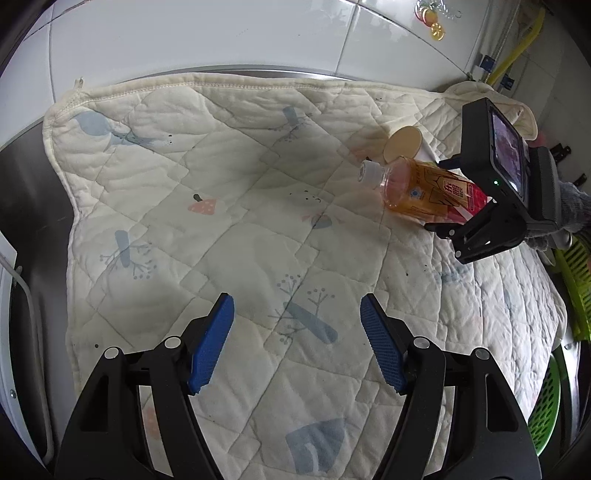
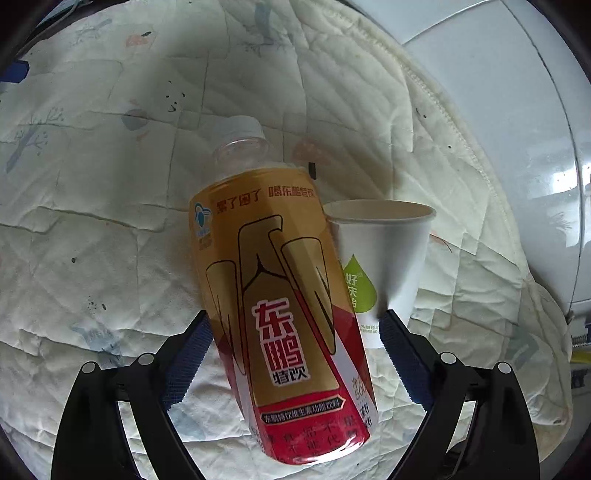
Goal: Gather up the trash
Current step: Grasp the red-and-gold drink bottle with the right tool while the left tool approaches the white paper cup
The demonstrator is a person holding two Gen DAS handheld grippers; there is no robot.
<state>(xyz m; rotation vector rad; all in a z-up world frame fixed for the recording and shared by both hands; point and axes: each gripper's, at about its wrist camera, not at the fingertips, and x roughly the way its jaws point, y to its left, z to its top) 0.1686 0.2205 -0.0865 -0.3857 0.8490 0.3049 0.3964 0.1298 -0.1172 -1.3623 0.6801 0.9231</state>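
While straddling the lying bottle (image 2: 284, 314) on the quilt-covered bench (image 1: 229, 206), right tool (image 2: 291, 332) spread apart, pads not yet pressing; paper cup (image 2: 384, 254) just beside. Left tool (image 1: 297, 343) apart, empty. Next: close squarely on the bottle without nudging the cup.

Domestic utility corner: white wall tiles (image 1: 207, 33), yellow hose (image 1: 524, 40) on pipework, quilted printed cloth (image 1: 229, 206) as table cover, green plastic baskets (image 1: 580, 291) alongside
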